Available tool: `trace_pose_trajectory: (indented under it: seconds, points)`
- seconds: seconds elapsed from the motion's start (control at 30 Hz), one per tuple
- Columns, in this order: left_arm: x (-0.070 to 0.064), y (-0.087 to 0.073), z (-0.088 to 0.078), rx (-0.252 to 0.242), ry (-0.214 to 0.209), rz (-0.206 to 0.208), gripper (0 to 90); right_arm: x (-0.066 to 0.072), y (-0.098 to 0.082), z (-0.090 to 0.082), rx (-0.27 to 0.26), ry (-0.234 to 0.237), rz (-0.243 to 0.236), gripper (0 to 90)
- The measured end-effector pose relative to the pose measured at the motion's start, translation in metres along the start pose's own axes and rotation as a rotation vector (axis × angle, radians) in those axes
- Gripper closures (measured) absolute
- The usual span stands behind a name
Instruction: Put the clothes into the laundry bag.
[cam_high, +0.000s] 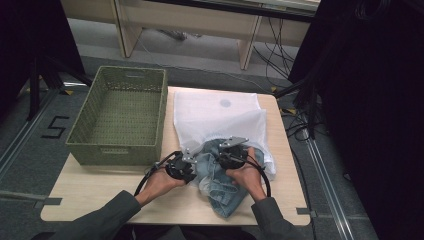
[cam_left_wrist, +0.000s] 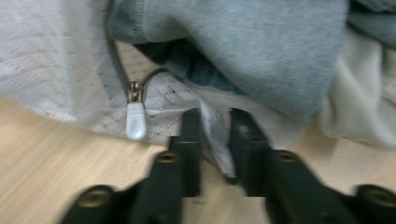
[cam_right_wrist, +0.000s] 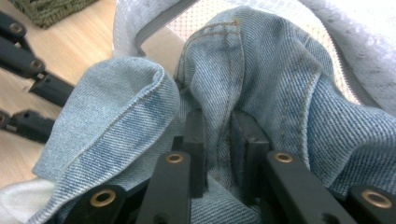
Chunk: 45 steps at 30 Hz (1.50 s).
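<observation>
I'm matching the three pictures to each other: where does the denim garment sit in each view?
High view: denim garment lower centre, spilling from the white mesh bag between the two grippers.
Left gripper view: across the top, above the bag's zipper pull.
Right gripper view: centre, a fold pinched in the right gripper.
Shared landmark: the white mesh bag.

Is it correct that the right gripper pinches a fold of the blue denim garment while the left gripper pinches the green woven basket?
Not quite. The left gripper pinches the edge of the white mesh laundry bag, as the left gripper view shows. The right gripper does pinch the blue denim garment.
</observation>
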<state>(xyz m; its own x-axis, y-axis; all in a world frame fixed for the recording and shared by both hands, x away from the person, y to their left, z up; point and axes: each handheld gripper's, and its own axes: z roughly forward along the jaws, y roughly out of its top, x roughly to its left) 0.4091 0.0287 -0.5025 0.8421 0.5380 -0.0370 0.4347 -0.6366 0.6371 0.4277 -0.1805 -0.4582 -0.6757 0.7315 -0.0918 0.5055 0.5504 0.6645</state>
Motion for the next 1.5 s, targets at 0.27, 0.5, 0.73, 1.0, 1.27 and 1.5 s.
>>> trace_pose_trajectory:
  seconds: [0.27,0.5,0.73,1.0,1.27,1.5]
  points:
    - [-0.011,-0.011,-0.012,0.040,-0.027,0.077,87.0,0.013,0.003,-0.004,0.000,-0.062,-0.087,81.1]
    - [-0.023,-0.019,-0.017,0.021,-0.022,0.072,87.2,0.011,0.018,0.017,0.007,-0.125,-0.059,81.5]
    - [-0.021,-0.023,-0.021,0.025,-0.030,0.085,87.1,-0.010,0.038,0.027,-0.104,-0.213,0.004,81.1]
    - [-0.020,-0.024,-0.020,0.020,-0.039,0.072,86.5,-0.005,0.027,0.008,-0.072,-0.064,0.077,63.1]
    - [-0.018,-0.023,-0.022,0.042,-0.039,0.097,86.5,0.007,0.005,-0.053,-0.099,0.091,0.043,46.4]
    - [-0.019,-0.024,-0.020,0.017,-0.043,0.072,86.3,0.025,-0.028,-0.046,-0.071,0.138,0.029,38.6]
